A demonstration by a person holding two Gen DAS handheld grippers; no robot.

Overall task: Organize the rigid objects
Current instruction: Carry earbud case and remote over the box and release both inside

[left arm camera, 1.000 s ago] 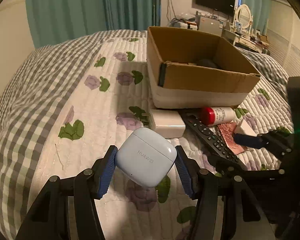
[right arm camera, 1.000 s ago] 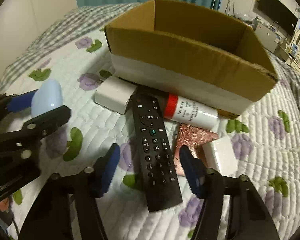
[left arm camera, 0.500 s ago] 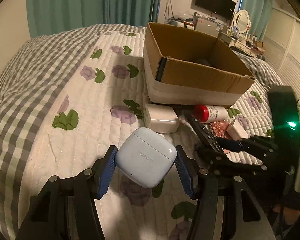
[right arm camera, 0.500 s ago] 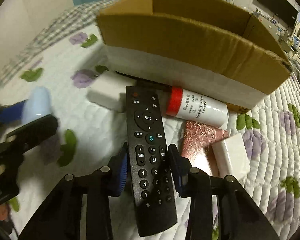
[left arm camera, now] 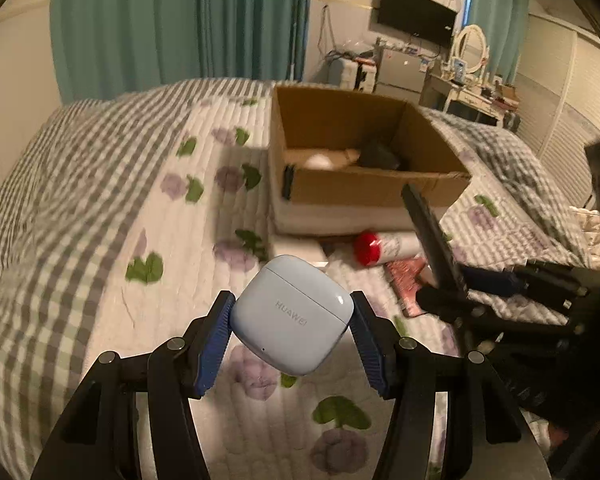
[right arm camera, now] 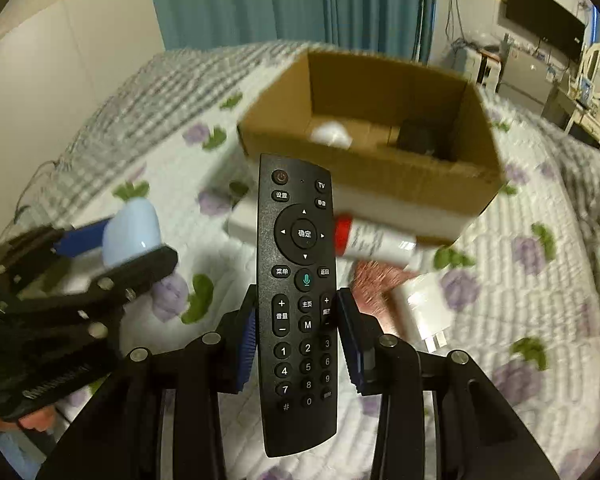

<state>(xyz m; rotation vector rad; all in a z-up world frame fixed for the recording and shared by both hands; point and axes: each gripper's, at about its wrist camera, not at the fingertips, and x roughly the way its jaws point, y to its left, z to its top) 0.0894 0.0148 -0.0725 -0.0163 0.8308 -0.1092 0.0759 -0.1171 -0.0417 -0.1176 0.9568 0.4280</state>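
Note:
My left gripper [left arm camera: 292,316] is shut on a pale blue earbud case [left arm camera: 290,314] and holds it above the quilt. My right gripper [right arm camera: 298,334] is shut on a black remote [right arm camera: 298,280], lifted off the bed; the remote also shows in the left wrist view [left arm camera: 432,236]. An open cardboard box [left arm camera: 364,190] stands ahead on the bed, also in the right wrist view [right arm camera: 364,160], with a white object [right arm camera: 330,134] and a dark object [right arm camera: 418,140] inside. The left gripper with the case shows at the left of the right wrist view [right arm camera: 130,236].
A red-capped white bottle [right arm camera: 372,240], a pink patterned packet [right arm camera: 374,280] and a white charger [right arm camera: 424,312] lie on the flowered quilt in front of the box. A white box [right arm camera: 240,224] lies by the box's near left corner. Furniture stands behind the bed.
My right gripper closed on the remote and lifted it off the quilt. Both grippers have risen, so the box's inside now shows. The left keeps its hold on the case.

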